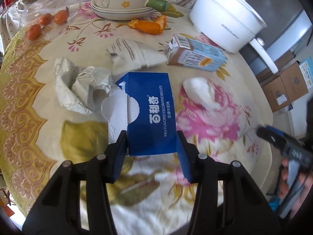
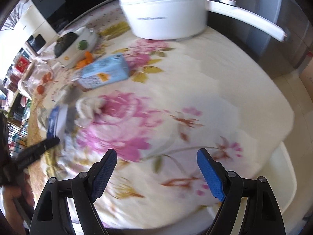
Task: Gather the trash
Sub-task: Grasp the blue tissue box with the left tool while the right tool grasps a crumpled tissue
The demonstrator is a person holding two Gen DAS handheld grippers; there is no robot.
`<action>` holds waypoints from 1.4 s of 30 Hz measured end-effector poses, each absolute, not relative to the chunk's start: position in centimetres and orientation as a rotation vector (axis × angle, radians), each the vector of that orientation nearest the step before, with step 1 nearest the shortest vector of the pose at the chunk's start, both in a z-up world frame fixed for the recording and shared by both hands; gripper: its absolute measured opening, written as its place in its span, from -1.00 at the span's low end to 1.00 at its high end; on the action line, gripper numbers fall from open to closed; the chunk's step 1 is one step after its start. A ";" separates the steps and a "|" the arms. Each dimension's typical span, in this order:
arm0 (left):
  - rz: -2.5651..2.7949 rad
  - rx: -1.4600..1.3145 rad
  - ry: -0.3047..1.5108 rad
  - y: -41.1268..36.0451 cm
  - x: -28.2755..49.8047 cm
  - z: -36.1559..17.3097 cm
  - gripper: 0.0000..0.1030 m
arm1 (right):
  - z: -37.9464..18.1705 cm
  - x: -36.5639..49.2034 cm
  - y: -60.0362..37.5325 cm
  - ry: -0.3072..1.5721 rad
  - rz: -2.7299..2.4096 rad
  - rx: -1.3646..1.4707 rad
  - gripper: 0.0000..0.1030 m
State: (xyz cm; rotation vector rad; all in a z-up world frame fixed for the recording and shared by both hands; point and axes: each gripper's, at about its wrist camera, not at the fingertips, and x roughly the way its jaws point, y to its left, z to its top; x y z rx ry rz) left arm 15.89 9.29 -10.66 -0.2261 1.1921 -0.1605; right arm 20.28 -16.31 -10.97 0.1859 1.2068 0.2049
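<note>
On counter, floral cloth: trash lot, pickup barely begun by our count.

Left tongs: narrowed around near end of blue biscuit box; blue pads sit at box's 2 sides, touching or nearly so. We judge a grip, but can't confirm box is off the cloth.

Right tongs: wide, nothing btwn pads, hovering over bare cloth near counter edge; view is blurred.

Blue biscuit box: opened flap end away from us, mid-counter, seen also at left of right-wrist view.

Item 2, crumpled paper: just left of box, touching its far corner. Not collected.

Item 3, folded printed paper: behind box. Not collected.

Item 4, milk carton: lying on its side, right of printed paper, near white pot. Not collected.

Item 5, white tissue wad: right of box, on pink flower. Not collected.

Item 6, orange peel: by stacked plates. Prob. trash, not collected.

Non-trash, we leave: pot, plates w/ bowl, small orange fruits by glass jar.

Bin: none in either view; drop point unknown.

Progress est.: 1 of approx. 6 pcs in hand at most; 5 left on counter.
</note>
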 end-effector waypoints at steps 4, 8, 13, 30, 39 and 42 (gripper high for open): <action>-0.185 -0.233 1.161 10.4 13.8 -9.1 -0.02 | -11.1 21.2 -12.5 1.184 0.261 0.170 0.66; -0.183 -0.240 1.128 11.8 12.5 -7.8 -0.02 | -11.3 21.9 -9.7 1.150 0.307 0.144 0.66; -0.161 -0.294 1.097 13.6 12.0 -7.1 -0.02 | -12.4 23.2 -8.3 1.102 0.310 0.202 0.66; -0.116 -0.360 1.061 15.6 12.1 -6.6 -0.02 | -14.0 24.5 -5.6 1.027 0.357 0.139 -0.40; -0.155 -0.415 1.030 14.6 12.4 -5.9 -0.02 | -12.2 23.1 -6.9 1.007 0.381 0.077 -0.65; -0.164 -0.399 1.031 13.7 12.5 -5.9 -0.02 | -11.6 22.6 -8.6 1.008 0.381 0.092 -0.67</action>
